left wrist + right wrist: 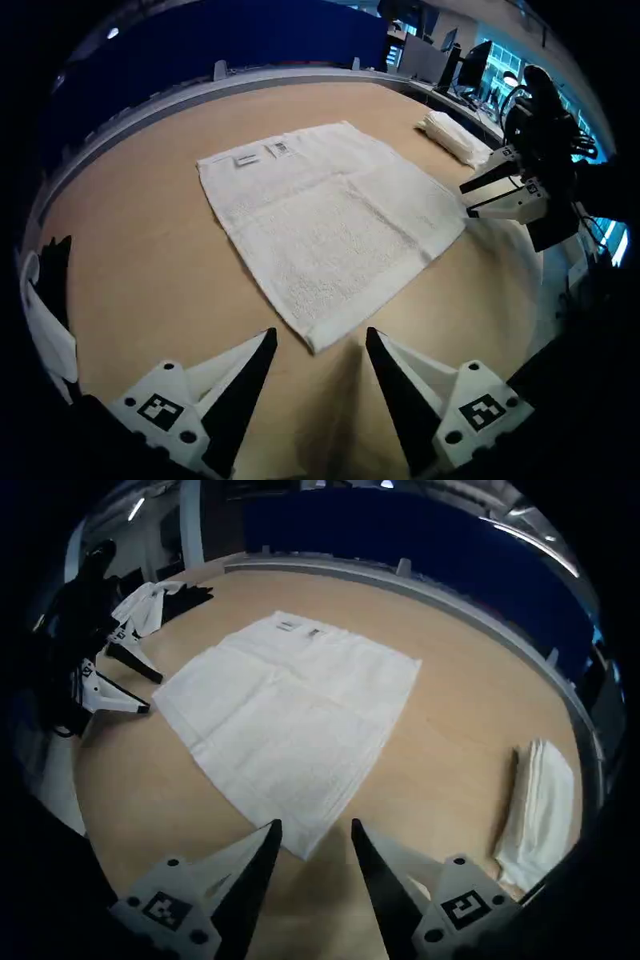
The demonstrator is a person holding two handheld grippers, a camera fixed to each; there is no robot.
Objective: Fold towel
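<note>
Your left gripper (pixel 320 334) and right gripper (pixel 314 824) gape wide, empty. Each sits at a corner of the towel (pixel 328 216), flat on the table (pixel 136 256) (labels (pixel 264 154) far side).

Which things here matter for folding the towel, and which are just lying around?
In the job:
spread towel
left hand-held gripper, open
right hand-held gripper, open

Lying about:
stack of folded towels
black and white cloths
</note>
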